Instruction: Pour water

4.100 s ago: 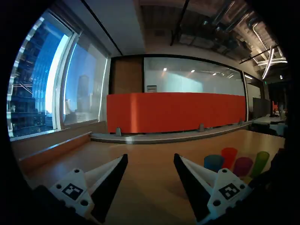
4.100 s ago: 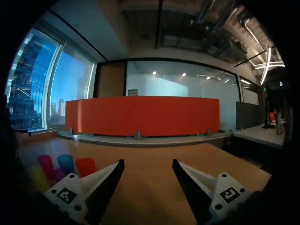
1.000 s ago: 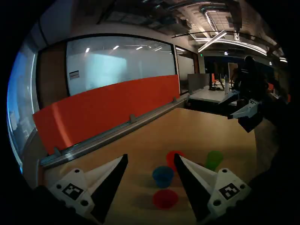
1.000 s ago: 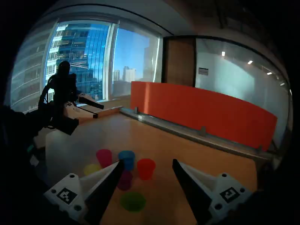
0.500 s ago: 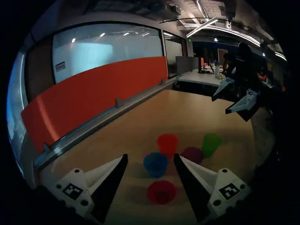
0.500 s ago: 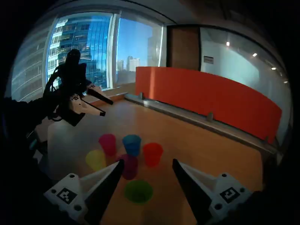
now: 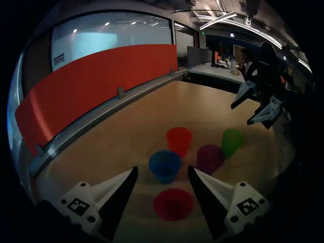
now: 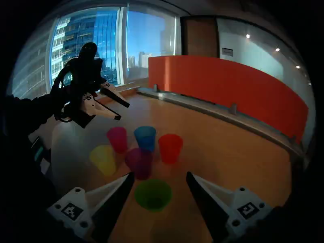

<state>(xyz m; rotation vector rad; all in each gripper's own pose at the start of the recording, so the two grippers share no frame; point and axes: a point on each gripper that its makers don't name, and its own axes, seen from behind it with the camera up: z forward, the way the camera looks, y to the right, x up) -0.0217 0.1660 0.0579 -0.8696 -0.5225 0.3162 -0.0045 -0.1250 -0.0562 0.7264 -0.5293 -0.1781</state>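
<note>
While neither gripper has hold of anything yet, six coloured cups stand upright in a tight cluster on the wooden desk (image 7: 133, 121), close enough that a short tilt would carry water from one to a neighbour. Seen from the right gripper view, the green cup (image 8: 153, 195) is nearest. The purple cup (image 8: 139, 162) is just behind it and the yellow cup (image 8: 103, 158) to the left. The pink cup (image 8: 117, 138), blue cup (image 8: 145, 137) and red cup (image 8: 170, 148) form the far row. Whether any of them holds water I cannot tell.

The left gripper (image 7: 162, 168) hovers above the desk with its fingers apart and nothing between them, and the blue cup shows through the gap. The right gripper (image 8: 160, 174) is likewise spread and empty, aimed down over the green cup. They face each other across the cluster from opposite sides. That would leave each hand its own row to reach without crossing the other.

Both are tilted downward towards the rims, which reads as lining up a grasp rather than pouring. One cup probably has to be pinched by its wall and lifted, and another left standing or steadied to receive. The cups look light and crowded, so a wide approach could knock a neighbour over. An orange partition (image 7: 93, 81) closes off the far edge of the desk.
</note>
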